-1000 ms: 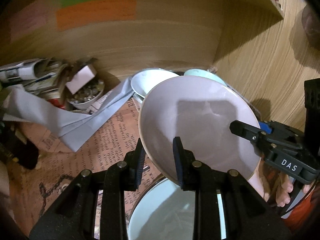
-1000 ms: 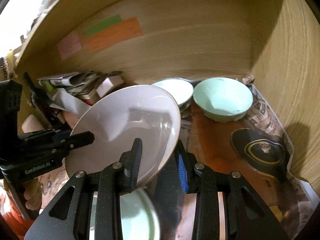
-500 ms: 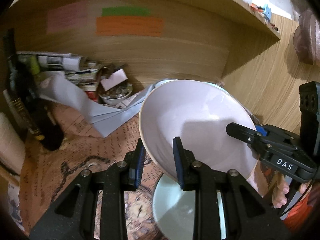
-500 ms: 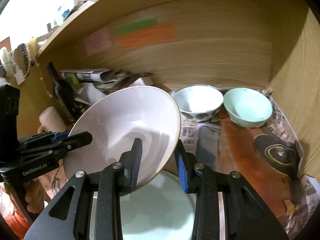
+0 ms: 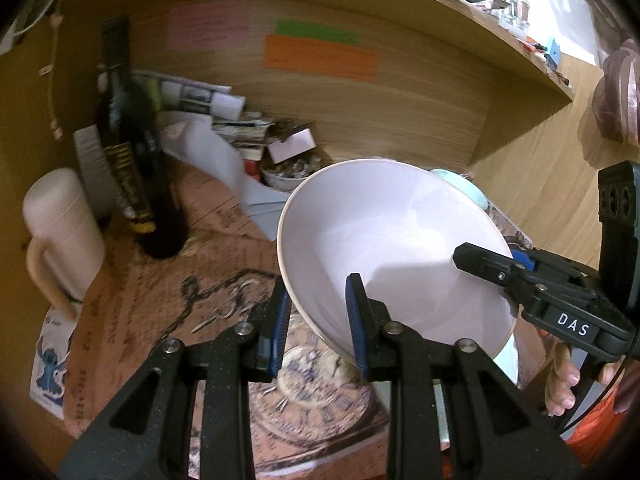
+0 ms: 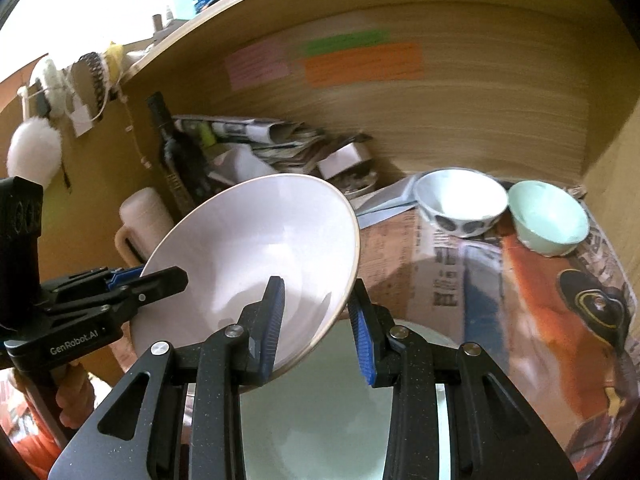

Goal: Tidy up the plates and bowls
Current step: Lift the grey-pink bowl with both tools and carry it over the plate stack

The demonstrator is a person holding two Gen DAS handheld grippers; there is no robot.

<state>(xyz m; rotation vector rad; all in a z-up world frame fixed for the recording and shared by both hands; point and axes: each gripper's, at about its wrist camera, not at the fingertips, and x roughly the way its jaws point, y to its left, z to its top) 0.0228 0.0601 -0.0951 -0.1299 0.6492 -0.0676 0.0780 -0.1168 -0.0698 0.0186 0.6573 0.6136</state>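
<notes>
A wide pale lilac bowl (image 5: 392, 240) hangs tilted above the paper-lined shelf floor, held at two opposite sides of its rim. My left gripper (image 5: 318, 292) is shut on its near left rim, and in the right wrist view that gripper (image 6: 120, 284) comes in from the left. My right gripper (image 6: 316, 284) is shut on the rim's right side, seen in the left wrist view (image 5: 520, 276) at the right. Below the bowl (image 6: 248, 248) lies a pale green plate (image 6: 332, 400). A white bowl with dark ovals (image 6: 460, 204) and a mint bowl (image 6: 548, 220) stand at the back right.
A dark bottle (image 5: 128, 152) and a beige mug (image 5: 56, 232) stand at the left. Rolled newspapers and a small cluttered dish (image 5: 288, 172) fill the back left corner. Wooden walls close the back and the right side, with a shelf board overhead.
Both grippers have carried the wide bowl leftward along the shelf. The bottle and mug have come into view, and the two small bowls now sit further to the right.
</notes>
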